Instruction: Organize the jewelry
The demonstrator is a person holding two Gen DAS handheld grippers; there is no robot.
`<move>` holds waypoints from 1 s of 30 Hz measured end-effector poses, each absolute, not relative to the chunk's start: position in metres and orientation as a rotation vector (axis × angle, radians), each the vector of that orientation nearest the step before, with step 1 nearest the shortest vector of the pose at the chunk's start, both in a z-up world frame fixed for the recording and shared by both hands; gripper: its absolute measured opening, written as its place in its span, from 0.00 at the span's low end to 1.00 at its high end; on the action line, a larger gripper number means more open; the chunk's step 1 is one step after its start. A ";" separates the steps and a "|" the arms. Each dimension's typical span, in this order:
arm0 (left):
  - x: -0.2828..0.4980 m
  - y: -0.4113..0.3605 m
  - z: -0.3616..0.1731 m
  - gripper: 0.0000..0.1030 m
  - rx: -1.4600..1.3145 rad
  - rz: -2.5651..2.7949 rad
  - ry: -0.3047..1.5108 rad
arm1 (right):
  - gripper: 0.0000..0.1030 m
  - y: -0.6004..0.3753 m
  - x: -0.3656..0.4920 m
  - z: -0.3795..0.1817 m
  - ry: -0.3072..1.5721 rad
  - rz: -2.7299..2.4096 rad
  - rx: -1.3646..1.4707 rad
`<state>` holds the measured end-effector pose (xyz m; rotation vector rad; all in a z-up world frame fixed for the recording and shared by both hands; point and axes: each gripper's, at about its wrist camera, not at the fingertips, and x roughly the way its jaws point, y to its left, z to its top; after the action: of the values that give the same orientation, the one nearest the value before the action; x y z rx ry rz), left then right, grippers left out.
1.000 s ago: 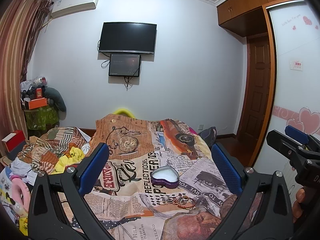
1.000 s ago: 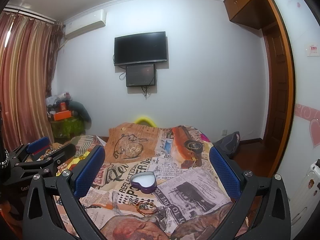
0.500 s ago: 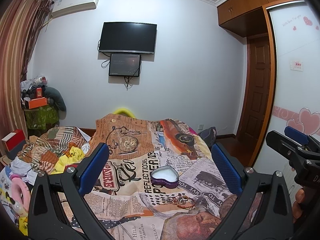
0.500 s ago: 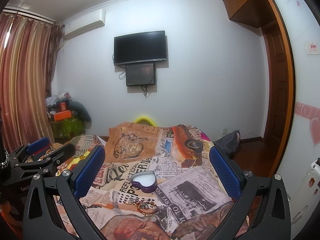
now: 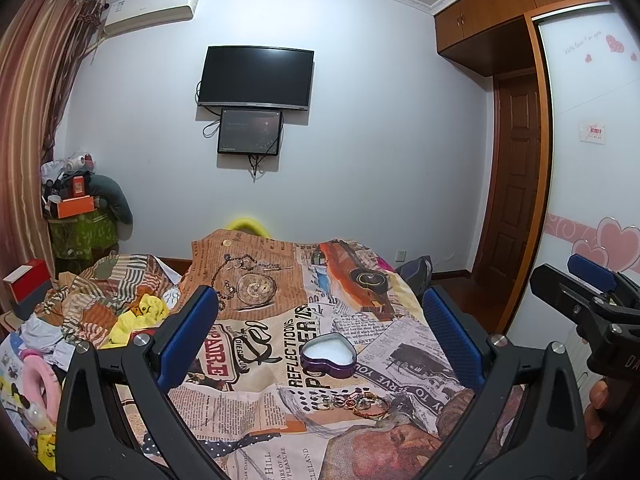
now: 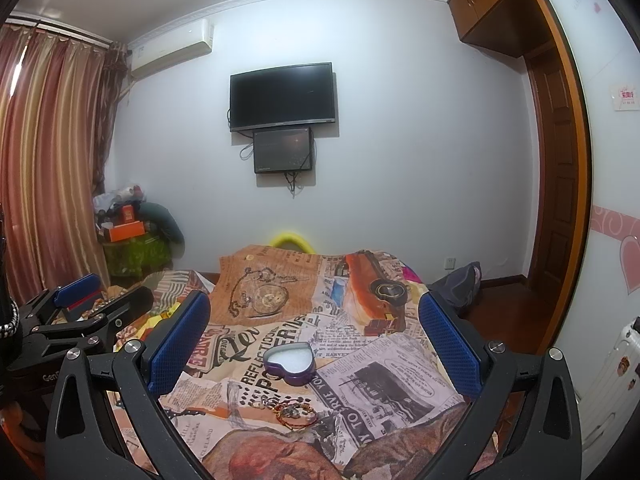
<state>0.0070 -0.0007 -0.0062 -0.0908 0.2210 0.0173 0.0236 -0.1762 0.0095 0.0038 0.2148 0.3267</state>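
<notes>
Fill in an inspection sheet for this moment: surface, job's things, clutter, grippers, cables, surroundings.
Surface: bed under a newspaper-print cover.
Job's things: open heart box, inside white; jewelry in a loose pile just in front of it, none in the box.
Clutter: clothes heaped at bed's left.
Grippers: left gripper and right gripper both open, empty, above the bed.
Cables: wires hanging below the TV.
Surroundings: curtain, door, wardrobe.

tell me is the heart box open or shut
Open: the heart box has no lid on, and its white lining shows from above. The jewelry lies outside it.
</notes>
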 end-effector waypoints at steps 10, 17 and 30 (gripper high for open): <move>0.006 -0.006 -0.006 1.00 -0.078 0.021 0.213 | 1.00 -0.176 0.021 0.010 0.213 0.329 0.003; 0.007 -0.006 -0.008 1.00 -0.075 0.018 0.219 | 1.00 -0.176 0.021 0.009 0.214 0.328 0.002; 0.024 0.002 -0.020 1.00 -0.082 0.029 0.264 | 1.00 -0.175 0.035 0.001 0.258 0.329 0.001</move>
<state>0.0242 0.0017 -0.0204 -0.0823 0.2644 0.0292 0.0350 -0.1752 0.0011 0.0012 0.2581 0.3289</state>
